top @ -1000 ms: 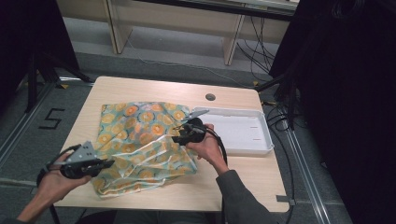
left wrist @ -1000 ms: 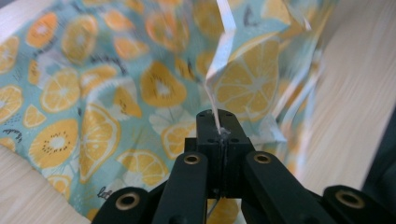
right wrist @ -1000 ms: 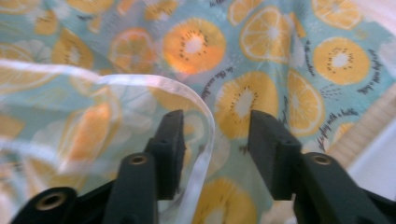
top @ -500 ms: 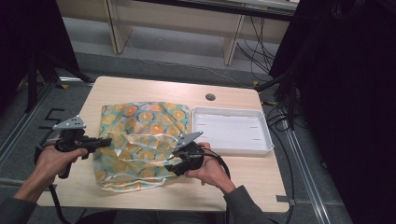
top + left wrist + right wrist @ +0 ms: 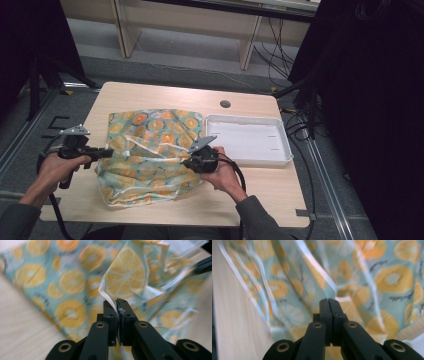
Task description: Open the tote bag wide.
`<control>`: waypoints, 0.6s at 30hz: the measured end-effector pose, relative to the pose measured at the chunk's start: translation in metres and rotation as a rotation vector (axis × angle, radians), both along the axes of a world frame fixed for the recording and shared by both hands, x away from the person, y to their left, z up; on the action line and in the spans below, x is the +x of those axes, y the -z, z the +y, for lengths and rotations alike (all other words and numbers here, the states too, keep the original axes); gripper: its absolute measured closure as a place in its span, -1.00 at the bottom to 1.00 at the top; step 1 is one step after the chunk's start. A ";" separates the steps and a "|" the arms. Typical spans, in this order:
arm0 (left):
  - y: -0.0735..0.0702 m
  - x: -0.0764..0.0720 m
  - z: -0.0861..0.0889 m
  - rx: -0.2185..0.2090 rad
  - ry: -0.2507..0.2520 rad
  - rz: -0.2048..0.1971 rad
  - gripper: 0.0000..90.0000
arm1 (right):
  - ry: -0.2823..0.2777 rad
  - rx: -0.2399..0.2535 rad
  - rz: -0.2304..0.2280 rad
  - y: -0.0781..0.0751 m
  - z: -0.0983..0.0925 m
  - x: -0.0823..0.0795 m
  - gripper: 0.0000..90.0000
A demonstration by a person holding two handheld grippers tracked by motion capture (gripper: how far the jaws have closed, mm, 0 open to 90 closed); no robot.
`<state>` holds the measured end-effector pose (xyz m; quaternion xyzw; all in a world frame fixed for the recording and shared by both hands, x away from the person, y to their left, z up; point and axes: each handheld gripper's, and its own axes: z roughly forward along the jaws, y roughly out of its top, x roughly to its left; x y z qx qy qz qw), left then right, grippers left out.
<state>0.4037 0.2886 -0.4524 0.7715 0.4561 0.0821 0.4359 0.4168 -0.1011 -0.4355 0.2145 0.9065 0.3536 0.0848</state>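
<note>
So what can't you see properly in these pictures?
- High view: the left gripper fingers' hold on the cloth is too small to judge.
- High view: the right gripper fingers are hidden by the hand and cloth.
- Left gripper view: the cloth's print is blurred.

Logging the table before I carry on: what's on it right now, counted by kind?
Orange-slice print cloth: 1
White tray: 1
Hand-held claws: 2, left claw and right claw, each pinching an edge of the cloth
Total: 4
</note>
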 end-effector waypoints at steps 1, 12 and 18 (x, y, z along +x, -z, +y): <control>0.009 0.002 0.001 0.012 0.002 0.029 0.83 | 0.000 0.000 0.000 0.000 0.000 0.000 1.00; -0.039 -0.045 0.003 0.293 0.026 -0.026 -0.36 | 0.029 0.101 0.057 -0.005 -0.006 0.023 1.00; -0.018 -0.056 -0.041 0.366 0.123 -0.145 -0.35 | 0.022 0.148 0.055 -0.016 -0.005 0.019 1.00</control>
